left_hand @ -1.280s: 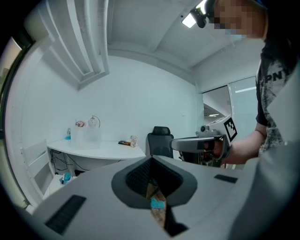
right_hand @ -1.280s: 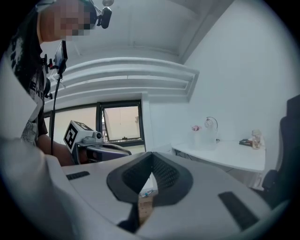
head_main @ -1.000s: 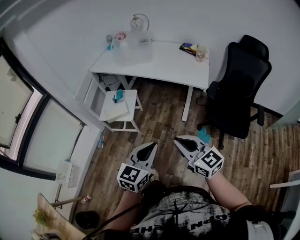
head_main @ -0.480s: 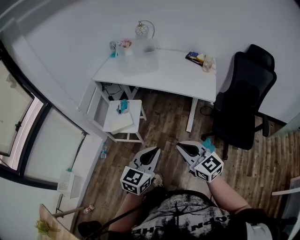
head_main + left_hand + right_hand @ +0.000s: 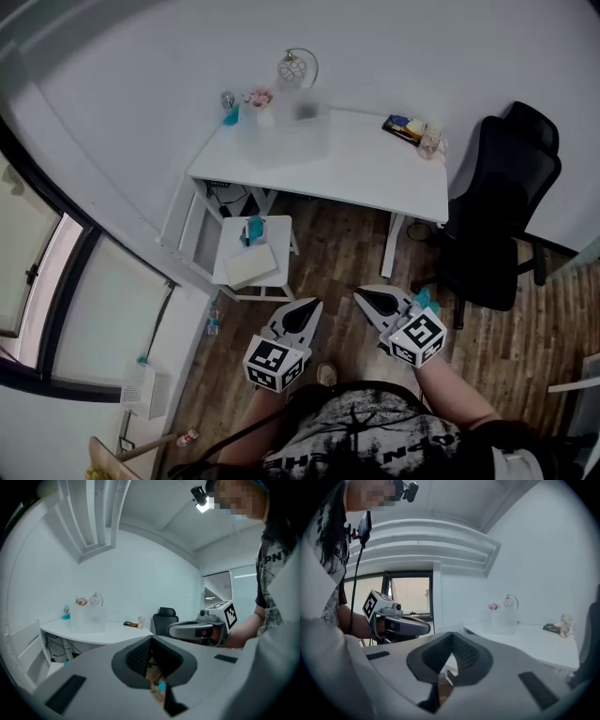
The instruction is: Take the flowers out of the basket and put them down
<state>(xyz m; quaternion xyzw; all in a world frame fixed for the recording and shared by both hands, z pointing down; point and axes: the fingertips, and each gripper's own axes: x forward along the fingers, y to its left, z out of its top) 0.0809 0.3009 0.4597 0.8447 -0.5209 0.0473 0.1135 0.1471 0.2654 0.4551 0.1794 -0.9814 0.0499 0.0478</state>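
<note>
Far ahead stands a white desk (image 5: 375, 169). On its left part is a translucent basket (image 5: 281, 131), with small pink flowers (image 5: 255, 97) showing at its back left corner. The left gripper view shows the same basket (image 5: 91, 619) and flowers (image 5: 81, 601); so does the right gripper view, with the basket (image 5: 506, 618) and flowers (image 5: 492, 606). My left gripper (image 5: 312, 304) and right gripper (image 5: 359, 294) are held side by side over the wooden floor, well short of the desk. Both point towards it, shut and holding nothing.
A black office chair (image 5: 502, 216) stands right of the desk. A small white side table (image 5: 251, 258) with a teal item sits in front of the desk's left end. Small items (image 5: 412, 129) lie on the desk's right end. A window (image 5: 37, 281) runs along the left.
The desk and side table have come nearer and lower in the head view as both grippers moved forward together. Their jaws have stayed shut.
</note>
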